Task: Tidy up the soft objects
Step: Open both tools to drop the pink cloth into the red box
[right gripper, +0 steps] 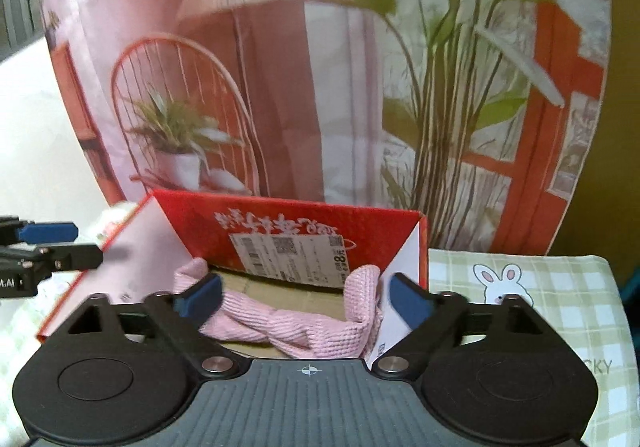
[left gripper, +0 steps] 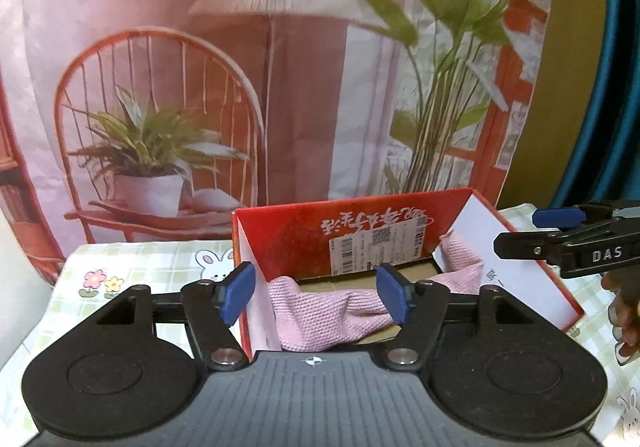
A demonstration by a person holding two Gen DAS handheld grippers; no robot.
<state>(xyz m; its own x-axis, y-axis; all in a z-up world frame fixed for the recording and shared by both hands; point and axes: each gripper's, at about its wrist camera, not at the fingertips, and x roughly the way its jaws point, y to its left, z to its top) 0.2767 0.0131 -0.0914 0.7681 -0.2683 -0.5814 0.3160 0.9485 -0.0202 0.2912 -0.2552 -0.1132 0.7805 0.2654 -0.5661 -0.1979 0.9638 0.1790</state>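
A pink knitted cloth (left gripper: 332,311) lies bunched inside an open red cardboard box (left gripper: 320,235) with white flaps. It also shows in the right wrist view (right gripper: 296,327), in the same box (right gripper: 304,223). My left gripper (left gripper: 318,293) is open and empty, hovering over the box's near edge above the cloth. My right gripper (right gripper: 306,299) is open and empty too, just above the cloth. The right gripper shows at the right edge of the left wrist view (left gripper: 560,235); the left gripper shows at the left edge of the right wrist view (right gripper: 56,247).
The box stands on a green checked tablecloth (right gripper: 560,295) with rabbit prints. A printed backdrop (left gripper: 240,67) of a chair, lamp and plants hangs right behind the box. A blue and olive object (left gripper: 600,67) stands at the far right.
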